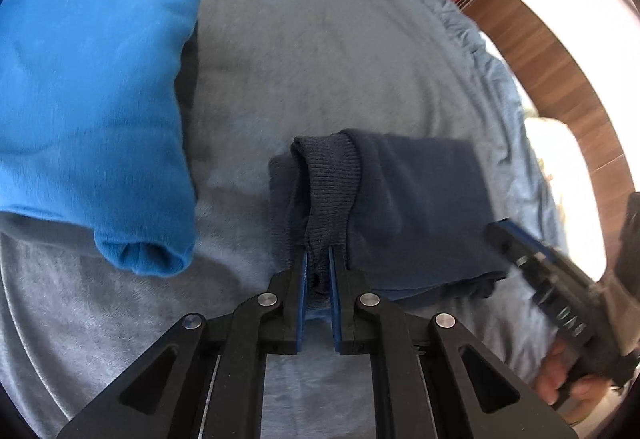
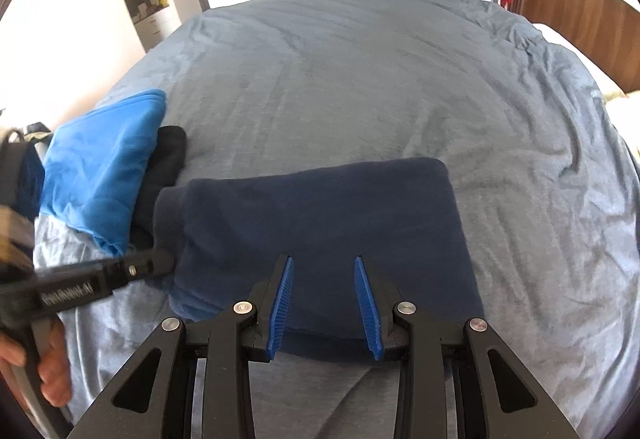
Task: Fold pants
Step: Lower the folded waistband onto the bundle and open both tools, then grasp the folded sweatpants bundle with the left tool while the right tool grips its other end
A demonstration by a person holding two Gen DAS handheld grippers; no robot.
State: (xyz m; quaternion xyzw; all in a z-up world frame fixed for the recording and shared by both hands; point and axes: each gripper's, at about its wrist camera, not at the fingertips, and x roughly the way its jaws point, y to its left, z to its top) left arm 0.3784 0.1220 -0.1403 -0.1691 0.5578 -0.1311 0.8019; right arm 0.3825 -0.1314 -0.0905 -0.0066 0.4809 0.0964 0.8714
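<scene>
Navy ribbed cuff [image 1: 326, 195] between left tongs [image 1: 318, 259].

Navy pants [image 2: 320, 215]: soft matt knit cloth, fleece-like. Ribbed cuff [image 1: 328, 195] is a coarser knit with visible ridges. Bedcover [image 2: 380, 79]: grey-blue cloth, matt, velvety nap, lightly creased. Bright blue garment [image 1: 92, 87]: smooth matt fabric. Black garment [image 2: 166, 163] beside it: matt cloth, texture not readable. Left gripper [image 1: 318, 259]: matt black plastic arms, brushed metal rivets. Right gripper [image 2: 324, 303] pads [image 2: 282, 303]: blue ribbed rubbery material. Headboard [image 2: 580, 27]: brown wood grain, satin finish.
</scene>
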